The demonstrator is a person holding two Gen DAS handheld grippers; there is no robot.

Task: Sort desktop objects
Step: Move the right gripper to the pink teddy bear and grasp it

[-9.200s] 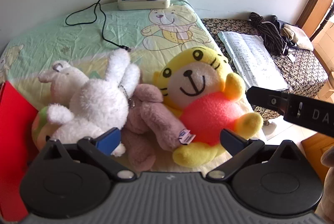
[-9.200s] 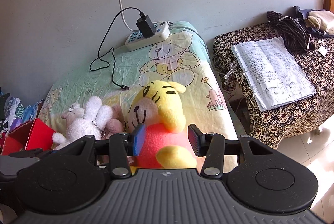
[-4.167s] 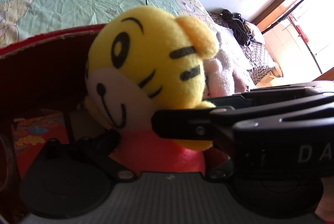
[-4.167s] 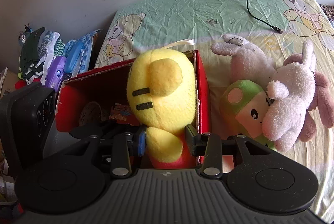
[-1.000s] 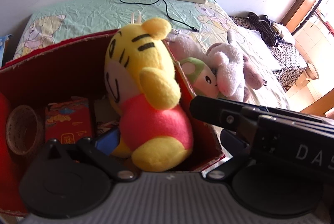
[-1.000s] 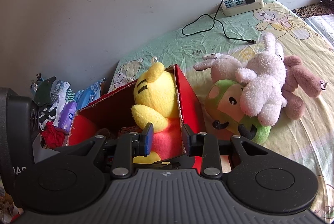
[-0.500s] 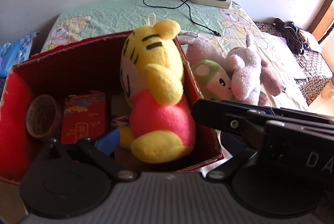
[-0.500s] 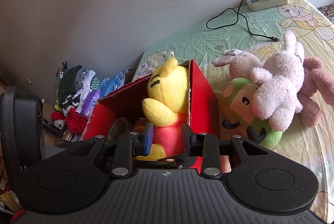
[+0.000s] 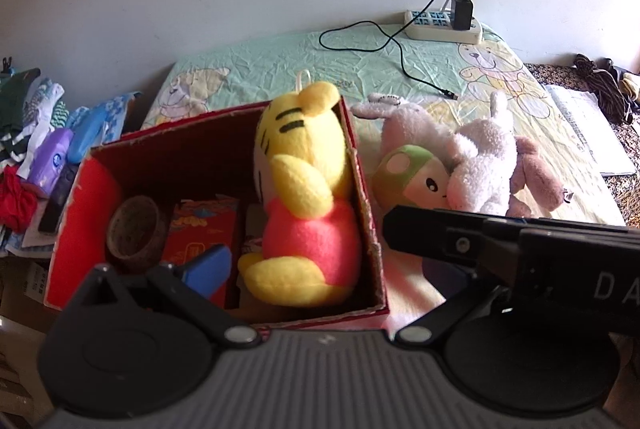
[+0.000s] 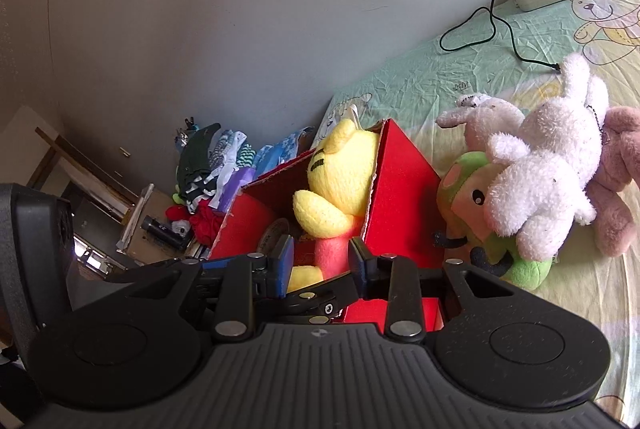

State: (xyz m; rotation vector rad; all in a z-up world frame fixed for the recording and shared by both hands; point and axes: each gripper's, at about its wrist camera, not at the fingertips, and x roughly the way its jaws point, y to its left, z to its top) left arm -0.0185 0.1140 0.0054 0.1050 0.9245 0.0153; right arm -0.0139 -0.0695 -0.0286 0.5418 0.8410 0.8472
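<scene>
The yellow tiger [image 9: 304,189] sits inside the red box [image 9: 366,213], against its right wall, so that toy's step looks done. Both tongs, left [image 9: 324,269] and right [image 10: 320,261], hang open and empty near the box. Next likely calls for reaching right of the box to the white rabbit [image 10: 540,185] on the bed [image 9: 280,57].

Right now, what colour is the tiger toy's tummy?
Pinkish red; the tiger toy is otherwise yellow. Left wrist view shows it best.
</scene>
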